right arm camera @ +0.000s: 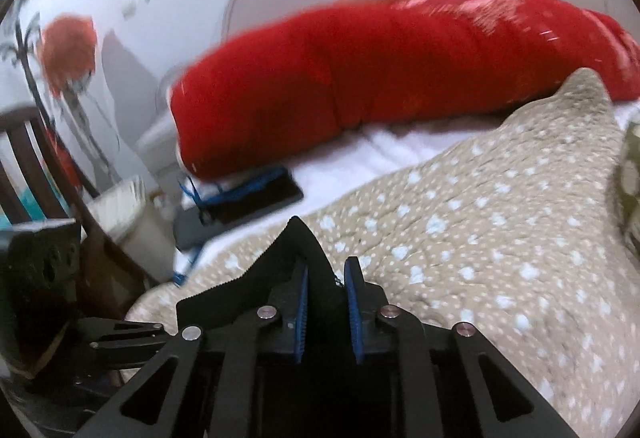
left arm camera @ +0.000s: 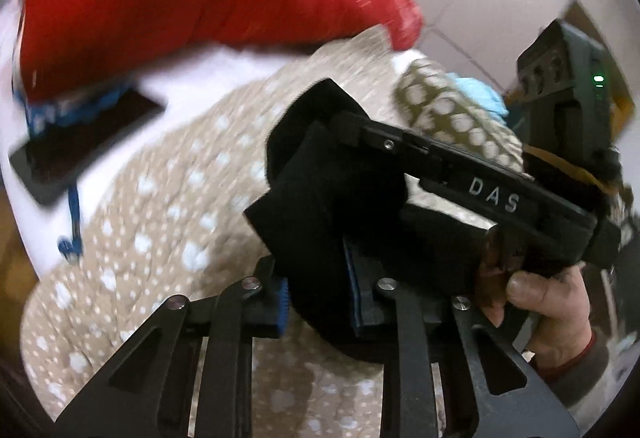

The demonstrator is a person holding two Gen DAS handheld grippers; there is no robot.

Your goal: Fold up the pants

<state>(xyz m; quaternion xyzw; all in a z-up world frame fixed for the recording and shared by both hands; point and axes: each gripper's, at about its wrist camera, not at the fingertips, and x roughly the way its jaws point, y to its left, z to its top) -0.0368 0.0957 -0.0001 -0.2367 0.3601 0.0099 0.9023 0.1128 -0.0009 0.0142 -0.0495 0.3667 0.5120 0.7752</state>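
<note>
Both sets of fingers grip the black pants [left arm camera: 320,197], held bunched above the spotted quilt [left arm camera: 160,205] on the bed. My left gripper [left arm camera: 320,302] clamps a thick wad; my right gripper [right arm camera: 325,302] pinches a thinner edge. Judgement: spread the two grips apart and lay the cloth flat before folding. Open room lies on the quilt ahead; the red bolster [right arm camera: 380,77] and phone [right arm camera: 240,209] bound the far side, the bed edge my left.
</note>
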